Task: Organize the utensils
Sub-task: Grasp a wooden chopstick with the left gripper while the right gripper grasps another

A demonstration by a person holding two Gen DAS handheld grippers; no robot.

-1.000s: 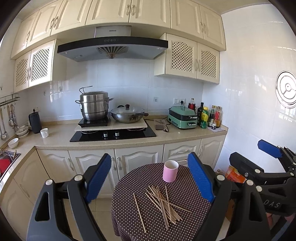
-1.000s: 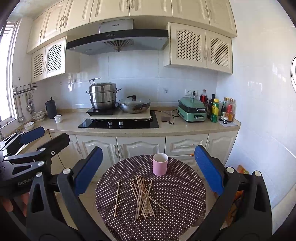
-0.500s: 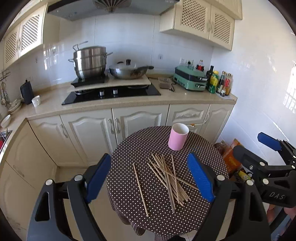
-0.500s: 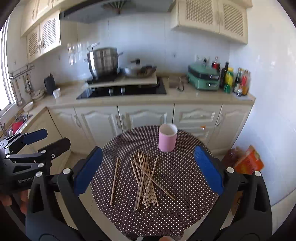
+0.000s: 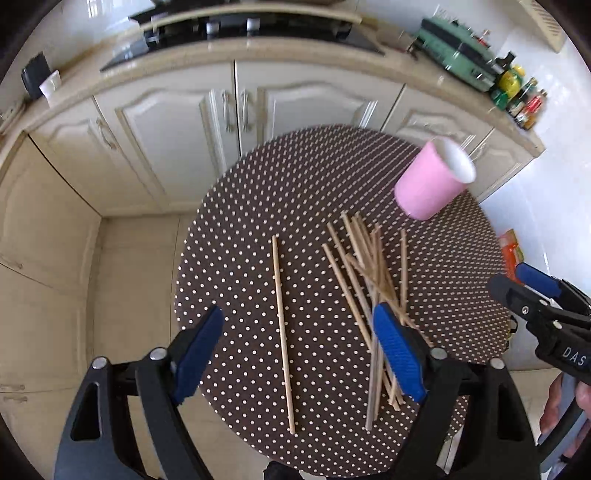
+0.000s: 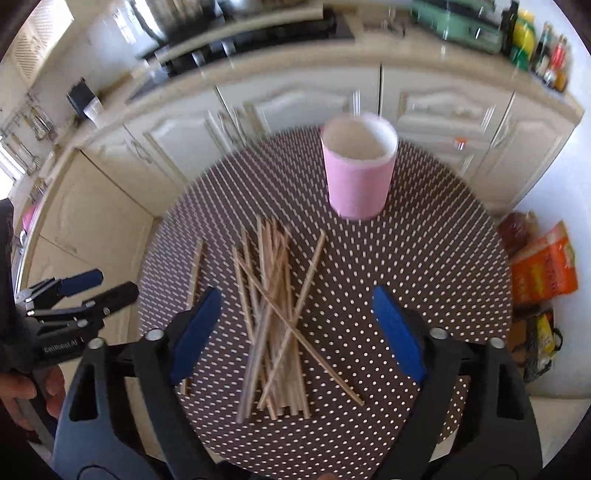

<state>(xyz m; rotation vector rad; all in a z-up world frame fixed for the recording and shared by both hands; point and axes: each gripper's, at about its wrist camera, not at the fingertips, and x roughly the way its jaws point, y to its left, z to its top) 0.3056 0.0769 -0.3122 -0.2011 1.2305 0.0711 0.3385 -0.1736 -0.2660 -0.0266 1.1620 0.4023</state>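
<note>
A pile of wooden chopsticks (image 5: 373, 280) lies on a round table with a brown polka-dot cloth (image 5: 258, 192). One single chopstick (image 5: 282, 332) lies apart to the left of the pile. An empty pink cup (image 5: 430, 182) stands upright behind the pile. My left gripper (image 5: 299, 350) is open and empty, above the single chopstick. My right gripper (image 6: 291, 332) is open and empty, above the pile (image 6: 275, 310), with the cup (image 6: 358, 170) beyond it. Each gripper shows at the edge of the other's view.
Cream kitchen cabinets (image 5: 236, 110) and a counter with a black hob (image 5: 240, 29) stand behind the table. Bottles (image 5: 524, 99) and a green appliance (image 5: 454, 40) sit at the counter's right end. Orange bags (image 6: 543, 266) lie on the floor to the table's right.
Both grippers have moved down and forward over the table and tilted downward. The chopsticks and cup now look larger. Both stay open; nothing on the table has moved.
</note>
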